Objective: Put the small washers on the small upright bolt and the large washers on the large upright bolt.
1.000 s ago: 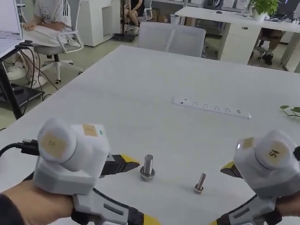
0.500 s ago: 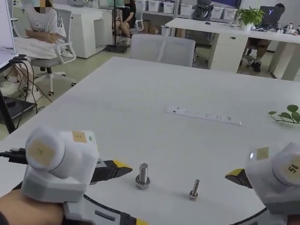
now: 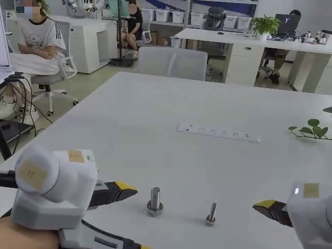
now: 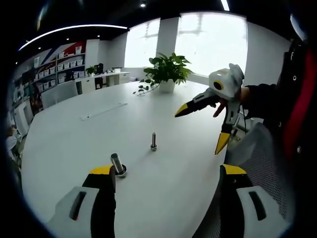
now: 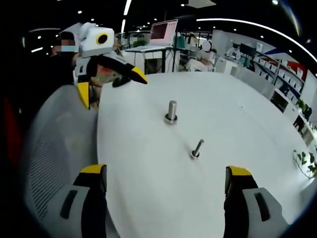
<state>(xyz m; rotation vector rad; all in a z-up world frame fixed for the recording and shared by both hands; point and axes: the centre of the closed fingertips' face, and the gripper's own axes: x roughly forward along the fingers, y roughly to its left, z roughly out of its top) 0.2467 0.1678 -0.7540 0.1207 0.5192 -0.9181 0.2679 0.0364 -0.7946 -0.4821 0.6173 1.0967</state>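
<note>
While both grippers hang over the near edge of the white table [image 3: 155, 119], the two bolts stand on it between them. The large upright bolt [image 3: 154, 201] is on the left and the small upright bolt [image 3: 211, 213] is a little to the right of it and slightly nearer to the person. The two are near each other but not touching. Each bolt has a wider ring at its foot. I cannot tell whether this is the bolt head or a washer.

The left gripper [image 4: 166, 173] has its jaws spread wide with nothing between them. In the head view its yellow tip points toward the large bolt but is apart from it. The right gripper [image 5: 166, 170] is also spread wide and holds nothing, and it is well apart from the small bolt.

Farther away on the table lies a white power strip [image 3: 217, 133], and a green plant sprig [image 3: 310, 129] reaches in at the right edge. A grey chair [image 3: 171, 63] stands at the far side of the table.
</note>
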